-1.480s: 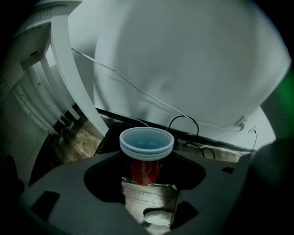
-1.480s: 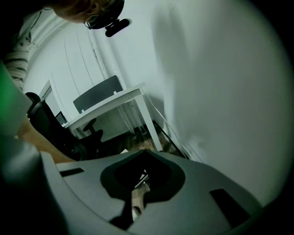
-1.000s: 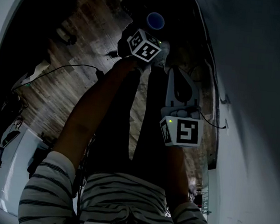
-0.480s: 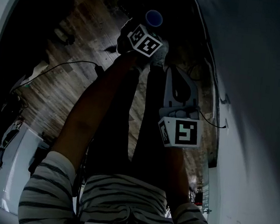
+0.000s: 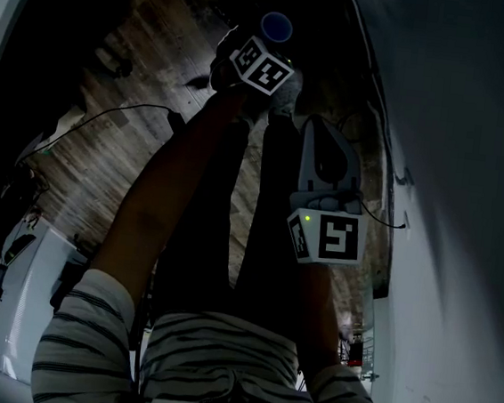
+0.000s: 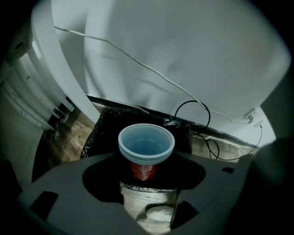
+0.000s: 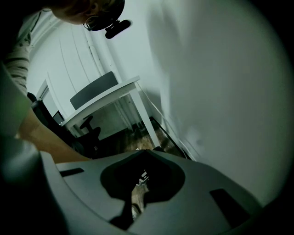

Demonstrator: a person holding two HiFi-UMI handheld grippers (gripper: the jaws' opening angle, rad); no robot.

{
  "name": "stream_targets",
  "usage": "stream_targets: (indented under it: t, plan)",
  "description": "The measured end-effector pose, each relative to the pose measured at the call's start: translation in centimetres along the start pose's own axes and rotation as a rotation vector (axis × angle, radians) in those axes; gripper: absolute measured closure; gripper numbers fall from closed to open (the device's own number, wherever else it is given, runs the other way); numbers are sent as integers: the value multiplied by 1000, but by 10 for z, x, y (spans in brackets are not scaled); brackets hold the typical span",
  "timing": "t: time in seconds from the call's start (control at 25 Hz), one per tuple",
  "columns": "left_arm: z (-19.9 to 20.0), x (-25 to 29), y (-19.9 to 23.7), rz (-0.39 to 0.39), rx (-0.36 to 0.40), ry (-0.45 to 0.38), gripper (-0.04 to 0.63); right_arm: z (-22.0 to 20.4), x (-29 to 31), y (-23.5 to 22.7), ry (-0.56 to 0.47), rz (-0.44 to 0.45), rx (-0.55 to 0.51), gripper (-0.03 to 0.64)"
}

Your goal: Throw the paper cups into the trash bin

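Note:
A paper cup (image 6: 146, 144), blue inside and red outside, stands upright in the round hollow between my left gripper's (image 6: 146, 173) dark jaws, which are shut on it. Right under it is the trash bin (image 6: 102, 134), lined with a black bag. In the head view the same cup (image 5: 277, 27) shows at the top, just beyond the left gripper (image 5: 270, 46) and its marker cube. My right gripper (image 5: 319, 130) hangs nearer to me, beside the person's legs. Its jaw tips meet in the right gripper view (image 7: 141, 154) with nothing between them.
A white wall with a thin cable (image 6: 138, 64) runs behind the bin, and a looped black cord (image 6: 193, 112) lies at its foot. The floor (image 5: 131, 76) is wooden planks. A white table (image 7: 108, 94) and office chairs stand farther off.
My left gripper and the cup have shifted a little toward the top of the head view, lower over the bin. The right gripper has stayed put.

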State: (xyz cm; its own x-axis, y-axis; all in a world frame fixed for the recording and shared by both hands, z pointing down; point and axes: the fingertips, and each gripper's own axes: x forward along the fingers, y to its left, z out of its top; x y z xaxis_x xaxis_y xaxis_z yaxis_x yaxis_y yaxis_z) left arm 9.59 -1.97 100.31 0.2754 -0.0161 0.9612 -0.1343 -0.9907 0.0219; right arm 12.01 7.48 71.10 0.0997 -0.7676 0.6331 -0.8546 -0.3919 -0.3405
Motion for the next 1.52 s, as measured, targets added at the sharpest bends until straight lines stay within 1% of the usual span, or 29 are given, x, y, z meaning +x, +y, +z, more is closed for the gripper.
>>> stream_targets:
  t: [0.76,1.24,1.52]
  plan:
    - [4,13,-3,-8,-35,9,302,-4,4,-4,11,2,10,607]
    - [-7,9,-6,-12,-61,24,302,-2,4,-2,6,1,12,607]
    - [-8,2,0,-4,-75,12,304,2,4,5,3,4,6,607]
